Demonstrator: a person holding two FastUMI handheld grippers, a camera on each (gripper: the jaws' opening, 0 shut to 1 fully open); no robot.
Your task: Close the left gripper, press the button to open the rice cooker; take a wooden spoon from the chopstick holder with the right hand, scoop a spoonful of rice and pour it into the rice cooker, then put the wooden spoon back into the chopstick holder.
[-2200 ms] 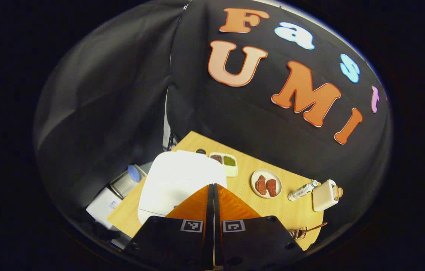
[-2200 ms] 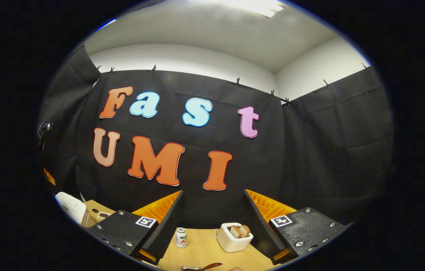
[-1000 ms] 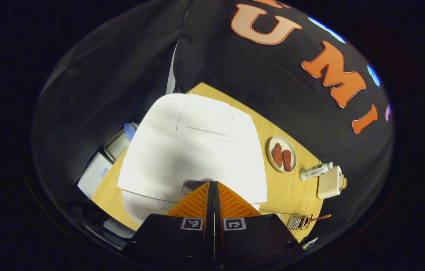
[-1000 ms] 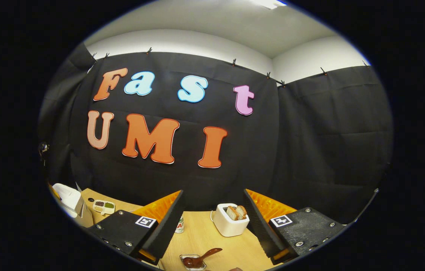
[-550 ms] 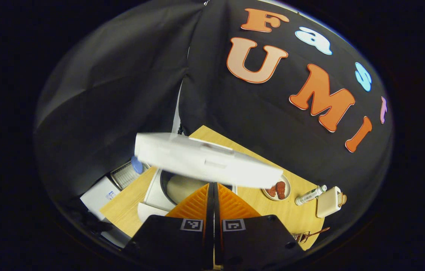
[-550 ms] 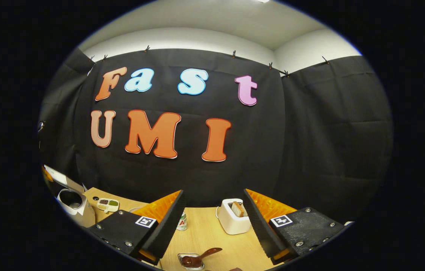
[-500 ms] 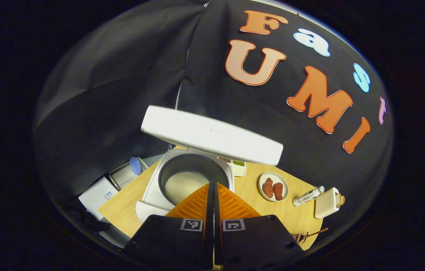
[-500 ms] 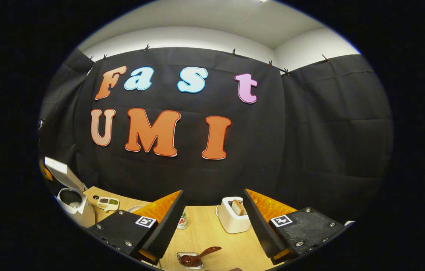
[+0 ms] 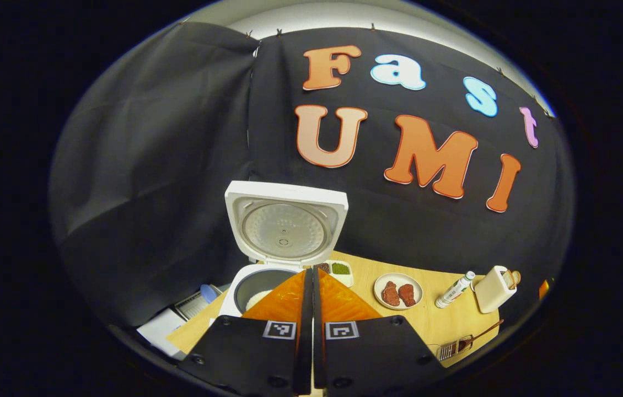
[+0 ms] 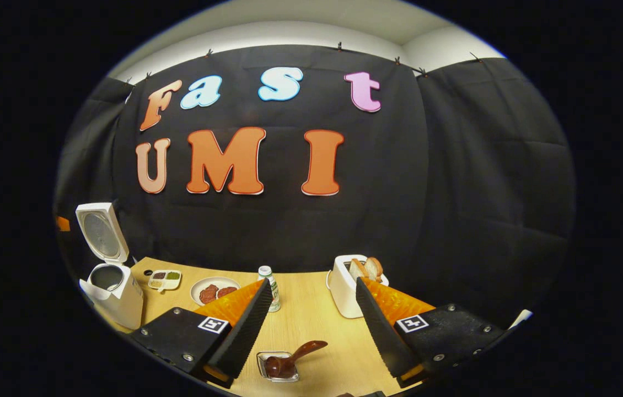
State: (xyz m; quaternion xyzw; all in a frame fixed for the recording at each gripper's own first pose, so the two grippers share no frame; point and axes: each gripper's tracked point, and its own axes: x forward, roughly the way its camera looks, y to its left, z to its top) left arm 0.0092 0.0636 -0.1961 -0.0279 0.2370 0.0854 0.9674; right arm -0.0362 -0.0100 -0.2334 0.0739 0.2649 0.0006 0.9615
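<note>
At the lower left of the right gripper view the rice cooker (image 10: 110,284) is seen with its lid raised, and rice shows in its pot (image 9: 253,286). At bottom centre the wooden spoon (image 10: 289,361) lies in the chopstick holder (image 10: 277,368), between the widely spread, empty fingers of the right gripper (image 10: 311,314). The left gripper (image 9: 311,286) is pressed together on nothing.

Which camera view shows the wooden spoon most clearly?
The right gripper view: the wooden spoon lies large between its fingers, bowl in the chopstick holder. In the left gripper view it is tiny at the table's edge.
</note>
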